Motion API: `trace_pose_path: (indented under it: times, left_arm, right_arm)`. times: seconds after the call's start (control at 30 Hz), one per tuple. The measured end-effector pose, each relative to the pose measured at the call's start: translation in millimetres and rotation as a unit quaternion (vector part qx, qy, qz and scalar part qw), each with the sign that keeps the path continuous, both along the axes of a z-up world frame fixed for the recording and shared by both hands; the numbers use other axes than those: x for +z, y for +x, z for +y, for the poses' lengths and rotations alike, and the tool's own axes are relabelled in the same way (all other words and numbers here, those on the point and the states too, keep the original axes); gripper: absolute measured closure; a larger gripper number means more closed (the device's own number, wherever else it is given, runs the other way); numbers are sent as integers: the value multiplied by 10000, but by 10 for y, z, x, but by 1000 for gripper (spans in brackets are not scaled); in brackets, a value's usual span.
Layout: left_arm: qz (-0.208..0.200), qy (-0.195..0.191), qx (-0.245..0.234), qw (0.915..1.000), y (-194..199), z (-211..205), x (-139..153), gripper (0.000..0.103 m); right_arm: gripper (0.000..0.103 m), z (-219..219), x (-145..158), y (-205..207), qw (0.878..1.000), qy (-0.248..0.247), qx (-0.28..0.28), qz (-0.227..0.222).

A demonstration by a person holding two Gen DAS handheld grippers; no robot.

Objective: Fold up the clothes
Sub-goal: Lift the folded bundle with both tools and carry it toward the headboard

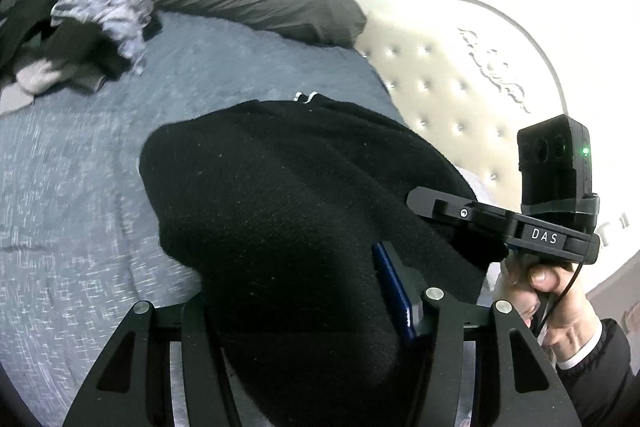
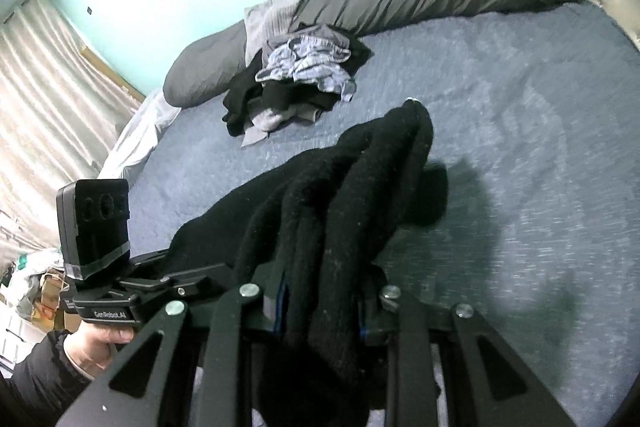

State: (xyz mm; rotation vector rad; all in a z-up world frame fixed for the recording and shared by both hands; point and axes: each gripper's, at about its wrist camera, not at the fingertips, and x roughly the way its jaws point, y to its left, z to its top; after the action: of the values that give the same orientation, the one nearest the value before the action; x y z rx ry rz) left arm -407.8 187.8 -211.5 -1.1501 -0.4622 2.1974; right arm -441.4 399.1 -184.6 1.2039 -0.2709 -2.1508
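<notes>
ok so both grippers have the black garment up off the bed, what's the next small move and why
Probably spread the two grippers apart to stretch it flat. The black garment hangs bunched in thick folds from the right gripper, and drapes as a lump over the left gripper. The blue bedspread below is bare, so it could then be laid there.

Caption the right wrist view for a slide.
Right gripper clamps a bunched black knit garment above the blue-grey bedspread; unfolded clothes pile behind.
</notes>
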Motion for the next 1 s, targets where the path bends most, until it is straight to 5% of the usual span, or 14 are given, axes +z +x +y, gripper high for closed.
trace_pose_path:
  times: [0.6, 1.0]
  left_arm:
    - [583, 57, -536, 9968, 382, 1247, 1007, 44]
    - [774, 82, -888, 9930, 538, 2161, 1380, 44]
  right_arm:
    - [79, 1198, 1125, 609, 9967, 61, -508, 630]
    - [79, 2122, 1523, 867, 9927, 125, -844, 851]
